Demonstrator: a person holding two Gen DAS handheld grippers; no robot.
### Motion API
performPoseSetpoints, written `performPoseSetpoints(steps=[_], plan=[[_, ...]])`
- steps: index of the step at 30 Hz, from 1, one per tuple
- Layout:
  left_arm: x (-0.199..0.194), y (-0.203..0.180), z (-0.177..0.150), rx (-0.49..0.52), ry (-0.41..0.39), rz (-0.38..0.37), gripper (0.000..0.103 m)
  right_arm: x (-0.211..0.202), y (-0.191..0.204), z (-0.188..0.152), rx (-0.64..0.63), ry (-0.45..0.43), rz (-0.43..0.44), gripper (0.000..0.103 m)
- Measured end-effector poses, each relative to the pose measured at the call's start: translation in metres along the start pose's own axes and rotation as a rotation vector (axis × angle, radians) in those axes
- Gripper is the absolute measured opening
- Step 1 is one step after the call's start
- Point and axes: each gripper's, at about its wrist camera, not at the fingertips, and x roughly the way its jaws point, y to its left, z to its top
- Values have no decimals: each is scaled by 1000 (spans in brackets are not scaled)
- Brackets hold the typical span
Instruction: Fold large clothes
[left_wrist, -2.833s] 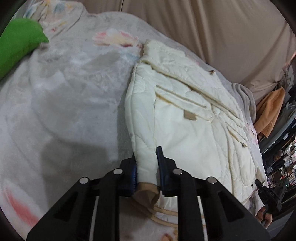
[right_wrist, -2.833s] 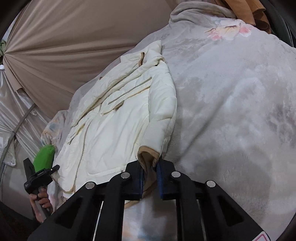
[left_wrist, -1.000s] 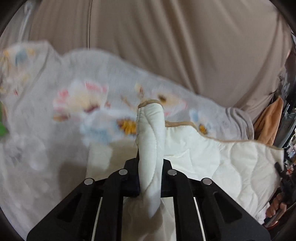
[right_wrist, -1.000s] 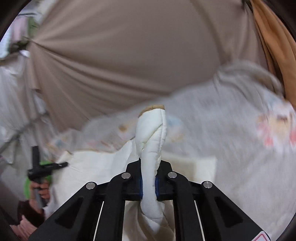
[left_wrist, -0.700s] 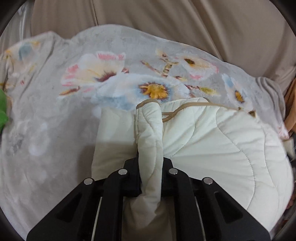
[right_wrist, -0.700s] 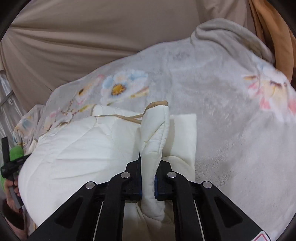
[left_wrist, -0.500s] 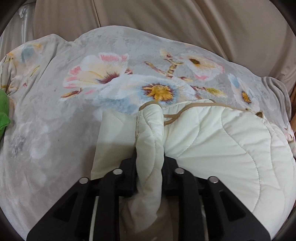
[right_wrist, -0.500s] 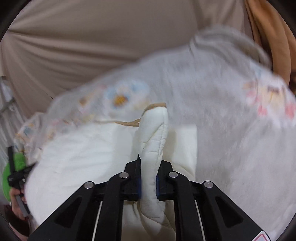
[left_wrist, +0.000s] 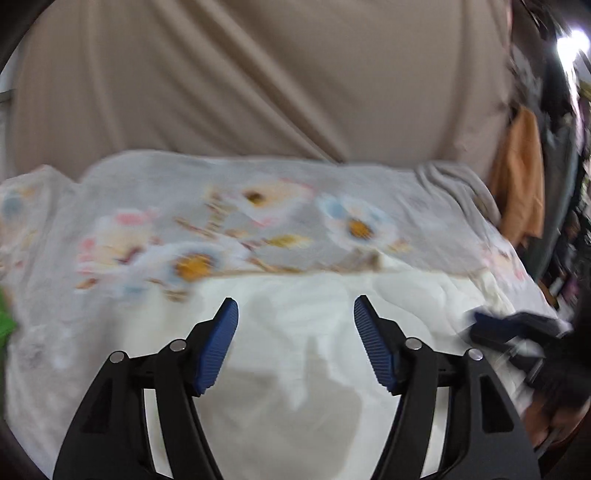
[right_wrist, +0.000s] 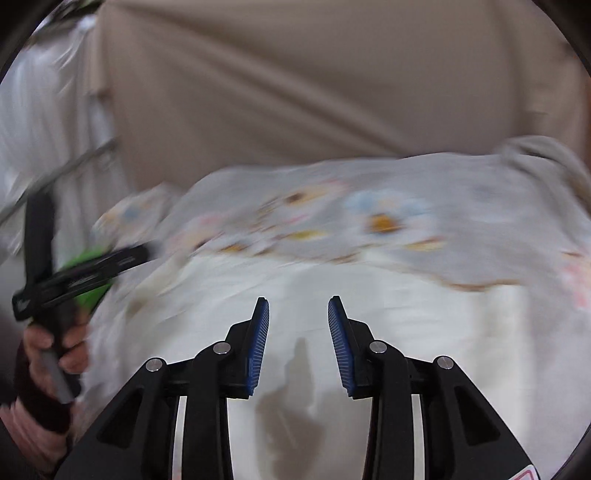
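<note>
A cream quilted jacket (left_wrist: 295, 332) lies folded over on a grey floral blanket (left_wrist: 184, 206); it also shows in the right wrist view (right_wrist: 369, 314). My left gripper (left_wrist: 295, 314) is open and empty, just above the jacket. My right gripper (right_wrist: 298, 314) is open and empty, also above the jacket. The right gripper shows blurred at the right of the left wrist view (left_wrist: 517, 328). The left gripper shows at the left of the right wrist view (right_wrist: 74, 277), held by a hand. Both views are motion-blurred.
A beige curtain (left_wrist: 258, 74) hangs behind the bed. An orange cloth (left_wrist: 521, 173) hangs at the far right. A green object (right_wrist: 88, 258) lies at the bed's left side. The blanket (right_wrist: 406, 206) extends past the jacket's far edge.
Both grippers held the jacket's hem, carried it up and over to the far side, then opened and let it go. The jacket now lies doubled over.
</note>
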Motion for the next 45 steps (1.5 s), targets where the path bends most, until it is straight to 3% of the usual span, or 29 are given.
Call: performPoseSetpoints(steps=[1, 3, 5, 7, 9, 11, 14, 16, 18, 23, 32, 35, 37, 39, 41, 45], plan=[[17, -8, -4, 17, 37, 1, 63, 21, 17, -5, -64, 54, 12, 24], [54, -9, -13, 55, 100, 78, 64, 45, 26, -14, -154, 103, -55, 22], [77, 15, -20, 43, 129, 151, 64, 48, 1, -17, -145, 108, -123, 21], [77, 53, -20, -26, 118, 181, 64, 34, -52, -14, -42, 98, -195, 12], [75, 91, -15, -91, 112, 244, 64, 17, -110, -13, 74, 75, -330, 10], [79, 120, -13, -115, 116, 285, 64, 6, -159, -17, 181, 78, -409, 11], [85, 138, -19, -152, 126, 262, 64, 1, -203, -29, 289, 86, -430, 8], [88, 128, -23, -109, 103, 309, 64, 5, -212, -38, 329, 87, -392, 7], [94, 121, -27, -85, 94, 344, 64, 10, -208, -38, 305, 90, -413, 7], [101, 129, -27, -126, 119, 298, 65, 15, -212, -40, 306, 94, -408, 7], [102, 126, -28, -122, 119, 309, 65, 16, -209, -39, 309, 94, -416, 7], [98, 125, -26, -111, 115, 317, 66, 2, -195, -27, 284, 72, -506, 8], [85, 121, -25, -108, 100, 333, 66, -22, -173, -13, 297, -12, -455, 19], [58, 114, -24, -116, 51, 334, 72, -36, -140, 4, 287, -51, -346, 19], [31, 108, -23, -146, 25, 300, 74, -28, -101, 19, 217, -34, -290, 19], [-12, 108, -32, -242, 31, 244, 87, 31, -33, 30, 77, 68, -184, 19]])
